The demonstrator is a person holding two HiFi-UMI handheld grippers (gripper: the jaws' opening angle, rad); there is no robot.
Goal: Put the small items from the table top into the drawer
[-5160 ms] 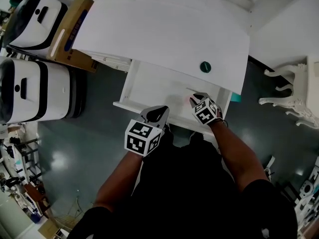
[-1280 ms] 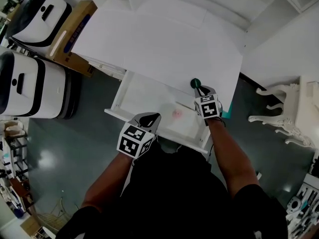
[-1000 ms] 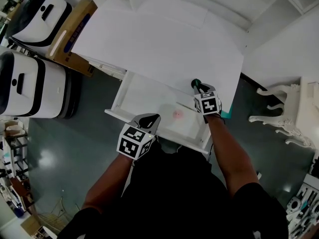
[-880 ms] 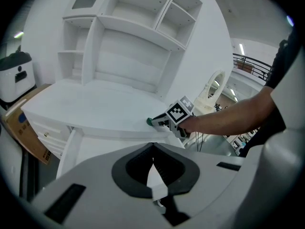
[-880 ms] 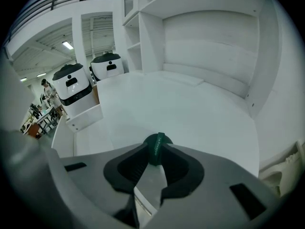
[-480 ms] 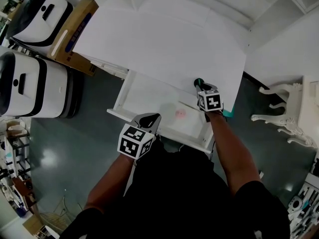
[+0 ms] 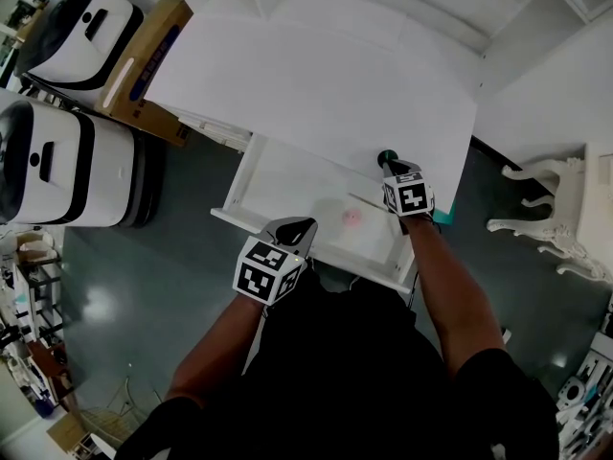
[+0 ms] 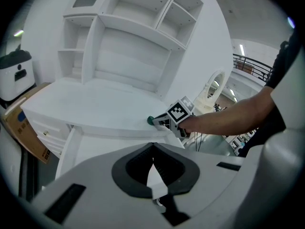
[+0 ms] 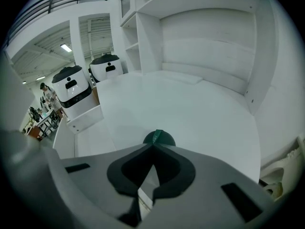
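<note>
In the right gripper view, the right gripper [image 9: 153, 145] is seen closed on the green item [image 9: 161, 138] on the table [image 9: 190, 111]. The left gripper [image 8: 152, 147] is closed on nothing.

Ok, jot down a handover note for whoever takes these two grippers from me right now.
Left gripper: shut, empty, held by the front edge of the open drawer.
Right gripper: tips closed on the near edge of the green round item, which sits at the front edge of the table top. The hold looks slight.
Done: drawer open, pink item lying inside.
Left: lift the green round item and put it in the drawer.
</note>
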